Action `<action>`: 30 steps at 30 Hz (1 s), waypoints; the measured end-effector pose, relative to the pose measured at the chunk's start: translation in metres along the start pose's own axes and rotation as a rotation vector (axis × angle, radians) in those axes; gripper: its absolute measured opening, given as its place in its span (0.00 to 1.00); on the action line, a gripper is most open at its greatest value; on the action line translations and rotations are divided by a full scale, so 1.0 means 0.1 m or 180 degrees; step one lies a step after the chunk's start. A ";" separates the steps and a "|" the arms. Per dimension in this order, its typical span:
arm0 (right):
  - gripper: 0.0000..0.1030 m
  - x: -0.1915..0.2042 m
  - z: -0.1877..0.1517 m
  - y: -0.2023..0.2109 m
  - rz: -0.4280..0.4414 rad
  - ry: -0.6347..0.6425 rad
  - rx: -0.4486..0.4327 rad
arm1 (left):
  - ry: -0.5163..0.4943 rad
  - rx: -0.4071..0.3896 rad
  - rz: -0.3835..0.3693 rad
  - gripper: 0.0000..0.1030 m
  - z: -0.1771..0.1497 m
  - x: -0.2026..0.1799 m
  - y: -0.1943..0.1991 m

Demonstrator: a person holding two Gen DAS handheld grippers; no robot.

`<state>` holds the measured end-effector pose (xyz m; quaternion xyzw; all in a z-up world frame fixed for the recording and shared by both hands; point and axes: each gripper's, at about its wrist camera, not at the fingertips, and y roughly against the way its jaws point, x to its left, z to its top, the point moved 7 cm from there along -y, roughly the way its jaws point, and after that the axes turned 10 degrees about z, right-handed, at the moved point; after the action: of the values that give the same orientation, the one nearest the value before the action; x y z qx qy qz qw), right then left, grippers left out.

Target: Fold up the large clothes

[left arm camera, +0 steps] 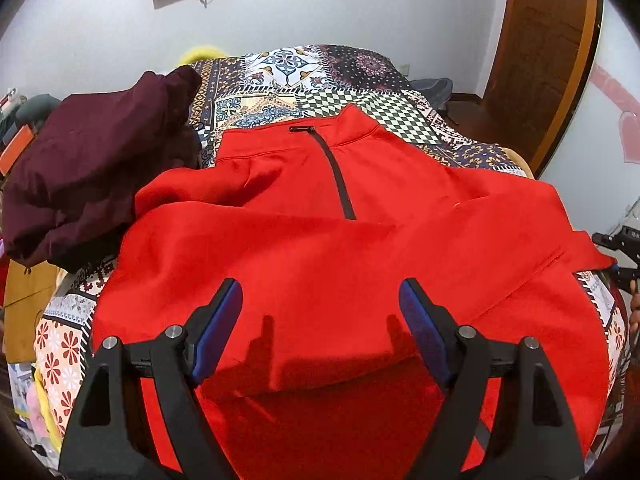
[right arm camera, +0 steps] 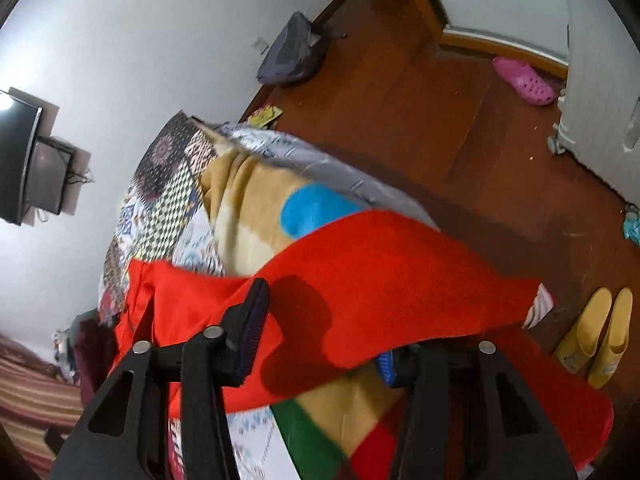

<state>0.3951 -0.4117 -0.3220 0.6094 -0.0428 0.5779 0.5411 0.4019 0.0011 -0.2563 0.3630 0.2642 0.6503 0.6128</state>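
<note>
A red zip-neck pullover point(left arm camera: 320, 208) lies front up on a patterned bedspread point(left arm camera: 280, 80), collar toward the far end. My left gripper point(left arm camera: 320, 296) hovers just above its lower chest, open wide, with nothing between the blue pads point(left arm camera: 224, 320). In the right wrist view, one red sleeve point(right arm camera: 380, 272) stretches out past the bed's edge. It runs across my right gripper point(right arm camera: 324, 332) and covers most of the right finger. The jaws stand apart around the cloth, and no pad visibly presses on it. The right gripper point(left arm camera: 616, 252) also shows at the sleeve's end.
A maroon jacket point(left arm camera: 92, 176) is bunched on the bed beside the pullover's left shoulder. A multicoloured blanket point(right arm camera: 256, 208) hangs over the bed's side. On the wooden floor are yellow slippers point(right arm camera: 596, 336), a pink clog point(right arm camera: 524, 80) and a grey bag point(right arm camera: 292, 52).
</note>
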 end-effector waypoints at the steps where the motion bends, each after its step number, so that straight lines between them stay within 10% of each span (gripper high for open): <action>1: 0.36 0.00 0.05 -0.01 -0.0056 0.0039 -0.0029 | 0.0001 -0.0004 0.0002 0.78 -0.01 0.01 0.01; 5: 0.14 0.09 0.20 0.00 -0.0248 0.0254 -0.0156 | 0.0014 -0.0048 0.0033 0.78 -0.03 0.07 0.06; 16: 0.07 1.41 0.39 0.33 -0.0060 0.1477 -0.0580 | 0.0194 -0.0041 -0.0050 0.78 -0.11 0.28 0.09; 30: 0.07 2.87 -0.81 -0.05 0.0754 0.2594 0.0104 | 0.0263 -0.0179 -0.0235 0.78 -0.15 0.50 0.34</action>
<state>0.4391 -0.1882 -0.1302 0.3305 0.1140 0.8304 0.4339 0.3695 0.0480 -0.2310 0.3084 0.2841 0.6488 0.6350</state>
